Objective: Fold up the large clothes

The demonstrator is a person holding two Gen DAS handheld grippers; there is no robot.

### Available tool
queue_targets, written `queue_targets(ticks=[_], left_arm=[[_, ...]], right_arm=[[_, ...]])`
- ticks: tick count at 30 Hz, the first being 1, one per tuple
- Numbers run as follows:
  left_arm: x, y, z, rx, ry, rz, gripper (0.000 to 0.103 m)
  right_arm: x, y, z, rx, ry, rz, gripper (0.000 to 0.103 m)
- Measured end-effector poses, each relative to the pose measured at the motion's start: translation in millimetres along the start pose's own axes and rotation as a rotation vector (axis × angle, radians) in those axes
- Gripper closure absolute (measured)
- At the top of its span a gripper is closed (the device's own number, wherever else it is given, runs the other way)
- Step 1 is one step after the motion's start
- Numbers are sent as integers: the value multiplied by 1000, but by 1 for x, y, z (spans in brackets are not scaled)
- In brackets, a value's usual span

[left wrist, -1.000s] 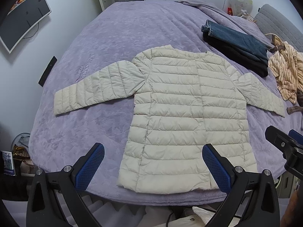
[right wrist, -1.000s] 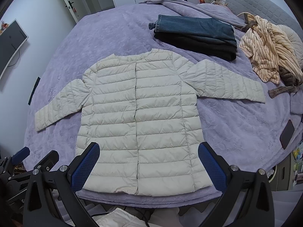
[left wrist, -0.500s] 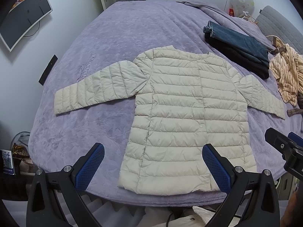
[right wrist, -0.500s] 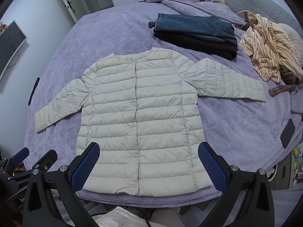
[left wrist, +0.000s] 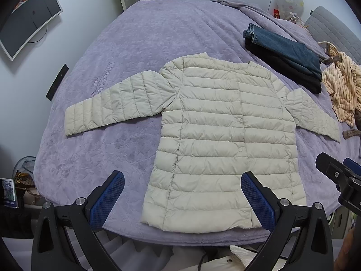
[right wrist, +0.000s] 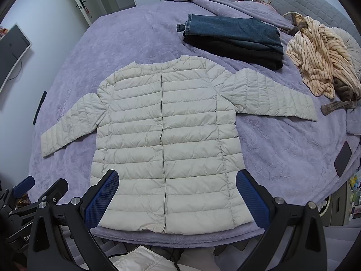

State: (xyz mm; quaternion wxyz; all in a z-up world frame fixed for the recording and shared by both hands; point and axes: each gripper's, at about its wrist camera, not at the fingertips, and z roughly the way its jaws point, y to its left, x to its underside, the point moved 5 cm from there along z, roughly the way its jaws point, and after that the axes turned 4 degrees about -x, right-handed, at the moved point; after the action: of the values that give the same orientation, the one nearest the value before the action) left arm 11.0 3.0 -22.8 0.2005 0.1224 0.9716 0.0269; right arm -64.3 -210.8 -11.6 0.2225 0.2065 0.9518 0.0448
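Both tongs, left tongs [left wrist: 180,199] and right tongs [right wrist: 177,195], are hanging wide apart and empty over the bed's [left wrist: 140,52] near edge, facing the flat jacket [left wrist: 223,140] lying hem-nearest, collar pointing away, sleeves reaching sideways.

A home bedroom: a bed [left wrist: 158,45] under a purple blanket, padded headboard [right wrist: 315,2], wall-mounted monitor [left wrist: 29,20].

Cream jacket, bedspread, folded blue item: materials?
Cream jacket: looks like thin woven nylon or polyester shell, slight sheen, quilted puffy channels suggest down or fibre fill. Bedspread: plush fleece-like purple fabric, matte, embossed pattern. Folded blue item: likely denim, faded, stitched hem.
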Motion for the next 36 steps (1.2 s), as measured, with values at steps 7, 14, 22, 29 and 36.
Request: queue_targets(ticks=[7, 14, 22, 29, 36], left_arm=[[0, 0, 0, -1, 3, -1, 0], [1, 1, 3, -1, 6, -2, 0], [1, 1, 3, -1, 7, -2, 0], [0, 1, 2, 0, 7, -2, 0], [0, 1, 3, 0, 9, -2, 0]], right_arm=[[-1, 0, 0, -1, 0, -1, 0], [2, 2, 6, 2, 3, -1, 0], [0, 2, 5, 1, 4, 0, 0], [0, 1, 5, 0, 6, -1, 0], [0, 2, 6, 0, 7, 1, 0]])
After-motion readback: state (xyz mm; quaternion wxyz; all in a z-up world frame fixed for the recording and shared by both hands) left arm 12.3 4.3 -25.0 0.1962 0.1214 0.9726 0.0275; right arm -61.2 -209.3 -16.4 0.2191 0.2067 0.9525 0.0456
